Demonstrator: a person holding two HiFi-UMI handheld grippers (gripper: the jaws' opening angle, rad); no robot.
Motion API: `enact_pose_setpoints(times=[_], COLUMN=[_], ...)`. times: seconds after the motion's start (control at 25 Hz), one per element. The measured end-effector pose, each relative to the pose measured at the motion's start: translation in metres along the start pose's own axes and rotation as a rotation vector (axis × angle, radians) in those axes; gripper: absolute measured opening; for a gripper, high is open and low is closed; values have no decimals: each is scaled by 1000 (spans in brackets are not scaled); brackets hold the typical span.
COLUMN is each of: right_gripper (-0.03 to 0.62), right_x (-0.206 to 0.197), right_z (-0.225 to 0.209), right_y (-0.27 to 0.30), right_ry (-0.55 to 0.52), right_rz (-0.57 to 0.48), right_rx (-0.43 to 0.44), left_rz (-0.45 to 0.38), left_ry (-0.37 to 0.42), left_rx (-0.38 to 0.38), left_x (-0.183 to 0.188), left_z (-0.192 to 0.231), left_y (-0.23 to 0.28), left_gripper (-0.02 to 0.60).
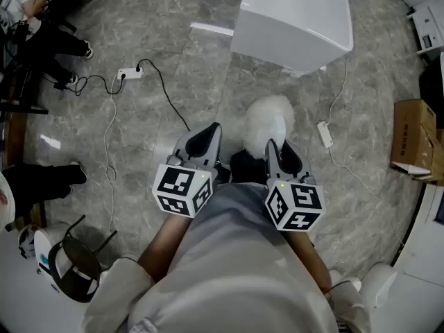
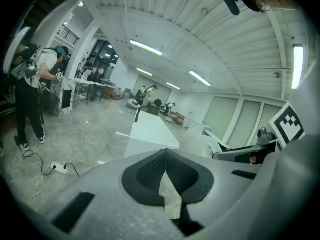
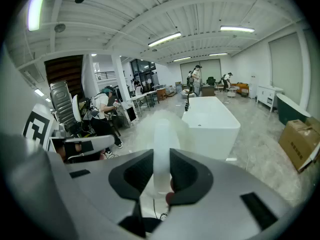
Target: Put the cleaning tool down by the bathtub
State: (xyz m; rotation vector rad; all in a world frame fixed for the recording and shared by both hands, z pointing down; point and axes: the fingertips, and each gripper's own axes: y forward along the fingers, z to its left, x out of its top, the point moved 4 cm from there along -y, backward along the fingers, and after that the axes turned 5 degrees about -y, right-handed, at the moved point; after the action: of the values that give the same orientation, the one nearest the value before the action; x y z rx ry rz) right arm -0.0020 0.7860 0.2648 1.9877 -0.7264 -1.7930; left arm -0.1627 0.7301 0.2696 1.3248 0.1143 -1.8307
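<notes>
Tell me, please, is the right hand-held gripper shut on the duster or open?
Shut: the right hand-held gripper has both pads pressed on the white handle of the duster, seen in its own view.

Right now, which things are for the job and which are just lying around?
For the job: right gripper clamped on the fluffy white cleaning tool; bathtub.
Just lying about: power strip; cardboard box; black chair; left gripper, shut and empty.

The cleaning tool (image 1: 269, 120) and bathtub (image 1: 295, 16) are white, the floor (image 1: 208, 75) marbled grey. My left gripper (image 2: 165, 168) and right gripper (image 3: 161, 156) are grey with black-and-white square markers.
</notes>
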Motion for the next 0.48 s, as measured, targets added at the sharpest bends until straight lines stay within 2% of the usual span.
enact_pose_setpoints(times=[0.16,0.36,0.48], right_gripper=[85,86,85], right_x=[4,19,26], right_z=[0,-14,-23], right_y=[0,22,39], right_ry=[34,112,143], right_rz=[-5,-50,-58], right_rx=[0,-24,-20], left_rz=[-1,16,29], left_ry=[2,49,50], left_rx=[-7,8,20], left_x=[7,15,21], left_z=[-1,13,22], left_y=[1,11,20], left_gripper=[8,8,8])
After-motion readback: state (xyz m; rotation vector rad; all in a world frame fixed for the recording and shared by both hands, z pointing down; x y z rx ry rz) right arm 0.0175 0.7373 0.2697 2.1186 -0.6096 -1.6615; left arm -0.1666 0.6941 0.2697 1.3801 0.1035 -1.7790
